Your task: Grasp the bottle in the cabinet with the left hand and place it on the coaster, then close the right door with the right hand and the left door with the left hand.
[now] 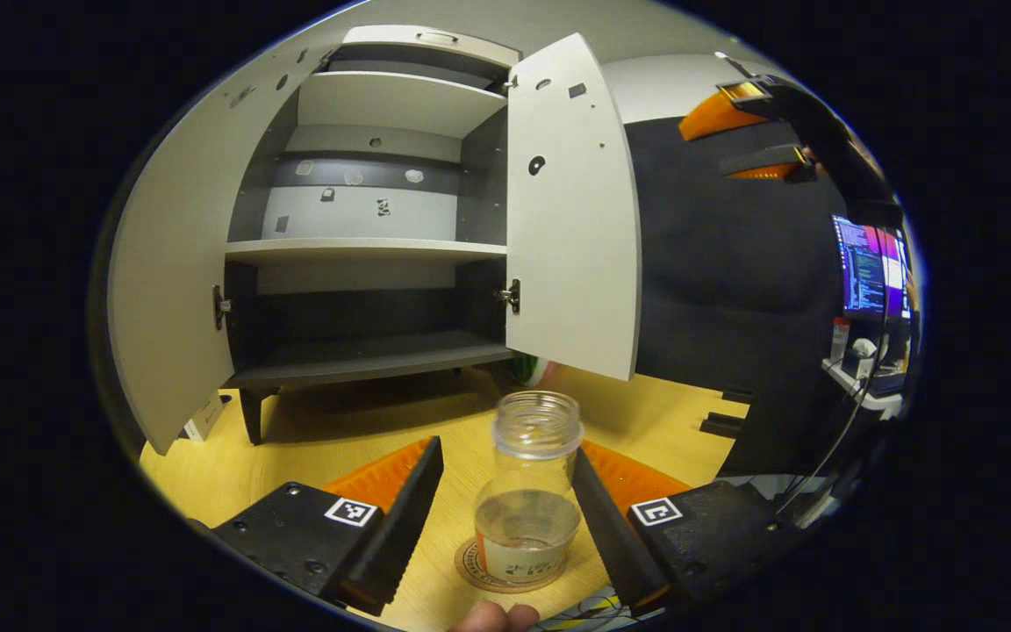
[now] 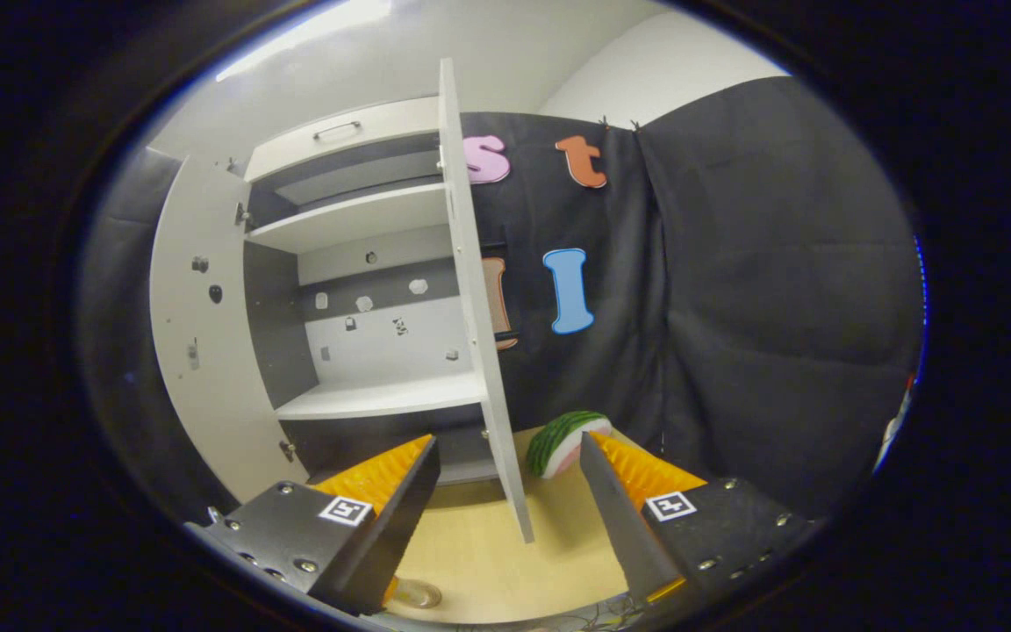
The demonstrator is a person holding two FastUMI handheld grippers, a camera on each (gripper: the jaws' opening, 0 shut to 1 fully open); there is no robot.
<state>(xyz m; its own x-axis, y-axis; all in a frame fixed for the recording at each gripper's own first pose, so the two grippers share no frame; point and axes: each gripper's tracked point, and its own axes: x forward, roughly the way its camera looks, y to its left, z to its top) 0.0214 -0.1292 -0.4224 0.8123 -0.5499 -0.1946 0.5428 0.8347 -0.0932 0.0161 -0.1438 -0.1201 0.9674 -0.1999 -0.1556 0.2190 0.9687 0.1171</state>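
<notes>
Standing upright on the round printed coaster [image 1: 505, 570], near the front edge of the light wooden desk [image 1: 356, 430]: the clear lidless glass bottle with a pale label [image 1: 527, 491], sitting between the fingers of the left gripper [image 1: 505, 505]. Spreading wide on either side, black toothed jaws apart from the glass, gripping nothing. Judging the placing as done and the door-closing as the step in hand. Hanging likewise wide open and empty, the right gripper [image 2: 505, 491], straddling the edge-on lower corner of the white right door [image 2: 479, 351] of the grey-and-white cabinet [image 1: 365, 254]. Best pulling the left tongs straight back first, avoiding tipping the bottle, then pressing one finger flat against the door's outer face, well away from the hinges, and swinging steadily until flush. Gaping open too, the white left door [image 1: 172, 290], shelves bare. Lying beside the right door, a green-and-white watermelon-slice toy [image 2: 562, 439]; black cloth walling the booth; a lit monitor [image 1: 870, 268] glowing far off.
</notes>
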